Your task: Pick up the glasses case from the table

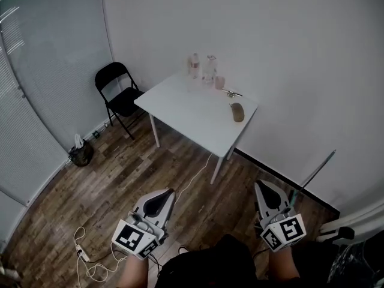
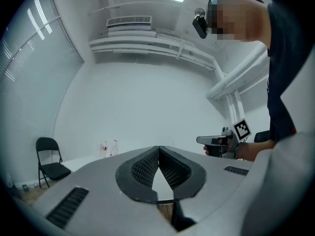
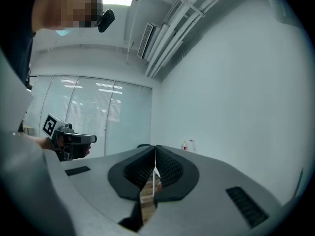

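Note:
The glasses case (image 1: 238,111), a brown oval, lies near the right corner of the white table (image 1: 180,104), far ahead of me across the floor. My two grippers are low in the head view, well short of the table. The left gripper (image 1: 170,192) (image 2: 158,148) has its jaws closed together with nothing between them. The right gripper (image 1: 259,185) (image 3: 155,148) is likewise shut and empty. Each gripper view catches the other gripper off to the side, held in a hand. The case does not show in either gripper view.
Two bottles (image 1: 195,65) (image 1: 210,69), a small cup (image 1: 219,81) and a small metal item (image 1: 233,93) stand at the table's far edge by the wall. A black folding chair (image 1: 120,92) is left of the table. A dark bag (image 1: 81,153) and a white cable (image 1: 84,260) lie on the wooden floor.

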A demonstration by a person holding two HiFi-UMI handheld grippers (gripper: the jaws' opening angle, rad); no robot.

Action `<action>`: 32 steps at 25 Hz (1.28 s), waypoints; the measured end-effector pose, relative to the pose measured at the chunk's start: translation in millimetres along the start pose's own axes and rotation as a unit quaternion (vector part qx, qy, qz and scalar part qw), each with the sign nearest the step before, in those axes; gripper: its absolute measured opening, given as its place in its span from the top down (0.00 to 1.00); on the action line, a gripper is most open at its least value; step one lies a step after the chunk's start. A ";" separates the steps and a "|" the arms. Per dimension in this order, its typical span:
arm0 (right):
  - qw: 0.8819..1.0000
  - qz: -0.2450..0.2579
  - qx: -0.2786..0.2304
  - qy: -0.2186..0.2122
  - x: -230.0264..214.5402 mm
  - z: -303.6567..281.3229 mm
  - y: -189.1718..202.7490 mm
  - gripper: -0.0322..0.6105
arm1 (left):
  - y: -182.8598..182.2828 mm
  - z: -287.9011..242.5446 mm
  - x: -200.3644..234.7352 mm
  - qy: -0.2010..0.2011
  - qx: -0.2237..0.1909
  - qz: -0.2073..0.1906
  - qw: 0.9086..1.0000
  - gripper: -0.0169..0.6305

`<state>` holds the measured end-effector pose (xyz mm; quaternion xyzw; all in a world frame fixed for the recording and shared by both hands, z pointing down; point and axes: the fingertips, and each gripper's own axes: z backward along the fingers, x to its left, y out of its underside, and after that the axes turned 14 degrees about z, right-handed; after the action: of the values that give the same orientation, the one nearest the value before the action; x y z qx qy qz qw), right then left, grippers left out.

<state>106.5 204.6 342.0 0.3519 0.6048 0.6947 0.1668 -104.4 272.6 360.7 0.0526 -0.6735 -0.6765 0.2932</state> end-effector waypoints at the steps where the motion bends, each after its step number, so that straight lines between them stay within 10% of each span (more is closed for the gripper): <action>1: 1.000 0.000 0.003 0.000 1.9 -1.3 1.2 0.92 | -0.3 -0.7 2.1 0.004 0.002 0.002 1.000 0.94; 13: 0.999 -0.050 0.004 0.016 -61.5 -52.2 45.1 0.92 | 7.9 -64.0 29.0 0.005 0.029 -0.025 0.999 0.94; 32: 0.997 -0.064 0.001 -0.050 -275.9 -194.2 129.6 0.91 | 18.3 -314.4 79.8 -0.071 0.017 -0.030 0.997 0.94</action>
<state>189.7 -144.8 382.9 0.3470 0.6180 0.6631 0.2408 -17.5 -40.1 376.3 0.0295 -0.7023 -0.6755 0.2229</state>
